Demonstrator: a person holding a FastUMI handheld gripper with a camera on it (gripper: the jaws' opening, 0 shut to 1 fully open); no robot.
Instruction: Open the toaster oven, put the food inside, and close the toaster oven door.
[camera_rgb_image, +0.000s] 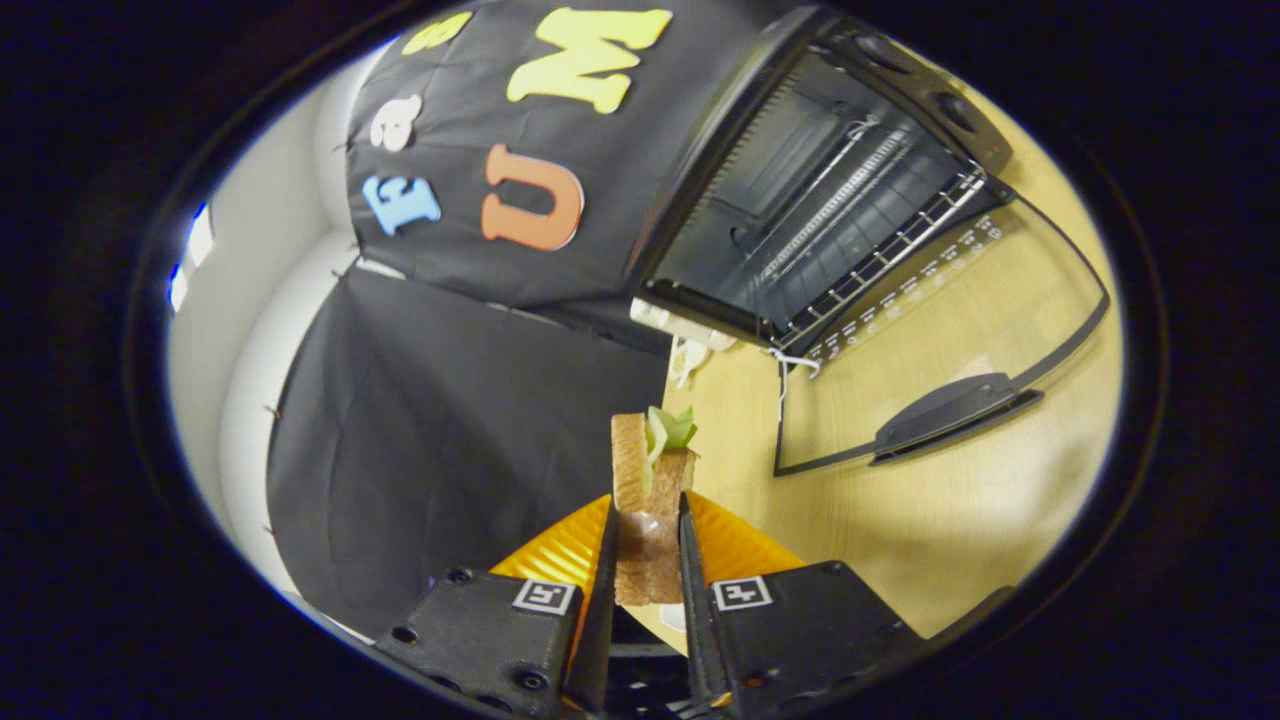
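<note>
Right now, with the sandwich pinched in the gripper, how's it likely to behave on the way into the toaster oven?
The sandwich looks soft: the gripper squeezes its bread slices, so it may compress or bend. A green leaf pokes loose from the far end and could slip out. It probably weighs little, yet its unsupported end might sag toward the oven rack.
</note>
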